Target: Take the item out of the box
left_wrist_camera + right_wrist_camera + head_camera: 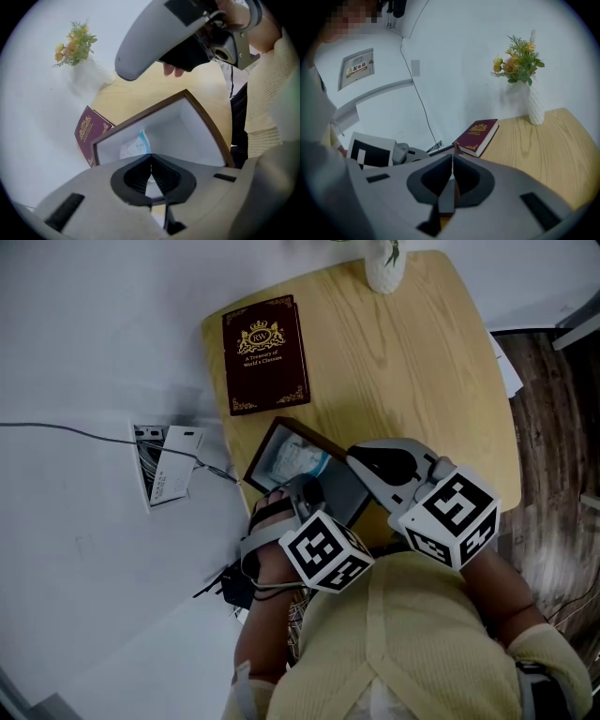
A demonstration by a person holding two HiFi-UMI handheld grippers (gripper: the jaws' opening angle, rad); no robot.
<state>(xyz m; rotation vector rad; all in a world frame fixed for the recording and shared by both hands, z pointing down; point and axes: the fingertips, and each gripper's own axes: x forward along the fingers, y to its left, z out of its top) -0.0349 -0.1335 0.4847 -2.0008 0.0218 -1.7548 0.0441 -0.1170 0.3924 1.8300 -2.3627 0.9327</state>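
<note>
An open box with a dark brown rim (298,428) (209,124) lies on the wooden table near its front edge. Inside lies a white packet with a blue edge (292,461) (133,147). My left gripper (302,491) (150,156) reaches into the box, and its jaws meet on the packet's blue edge. My right gripper (354,457) (452,161) is at the box's right side, shut on a thin dark strip with a brown edge, the box's wall. It also hangs over the box in the left gripper view (187,54).
A maroon book (265,354) (89,129) (478,136) lies behind the box on the table (431,381). A white vase with flowers (384,268) (536,105) stands at the far edge. A wall socket with cables (164,465) is left of the table.
</note>
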